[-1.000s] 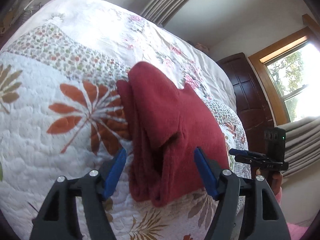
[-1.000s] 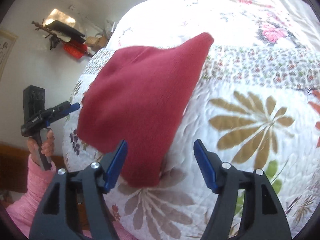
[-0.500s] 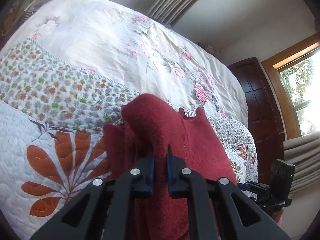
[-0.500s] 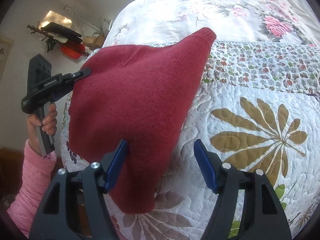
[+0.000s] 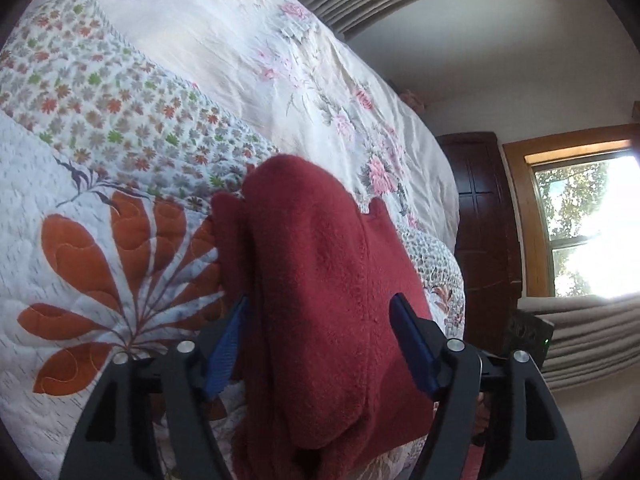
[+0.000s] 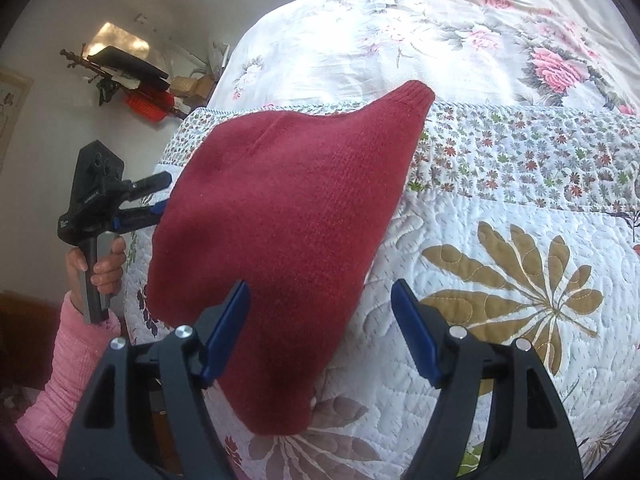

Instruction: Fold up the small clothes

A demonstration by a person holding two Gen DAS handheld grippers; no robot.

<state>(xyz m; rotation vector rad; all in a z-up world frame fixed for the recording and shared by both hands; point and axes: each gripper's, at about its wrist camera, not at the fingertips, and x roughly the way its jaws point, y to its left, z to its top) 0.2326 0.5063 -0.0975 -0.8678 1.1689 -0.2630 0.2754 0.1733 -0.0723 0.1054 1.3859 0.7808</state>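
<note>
Red knit garment (image 6: 280, 216) lies folded on quilt (image 6: 520, 240) near bed edge, layers stacked, so fold looks nearly done. Left gripper (image 5: 320, 344) spread wide, fingers either side of cloth, pinching nothing. Right gripper (image 6: 320, 328) also spread, hovering above lower corner, holding nothing.

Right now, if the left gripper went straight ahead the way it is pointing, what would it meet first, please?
Most likely the red garment: it fills the space between the open left gripper fingers, lying on the floral quilt. Depth is unclear, but nothing else lies in front.
</note>
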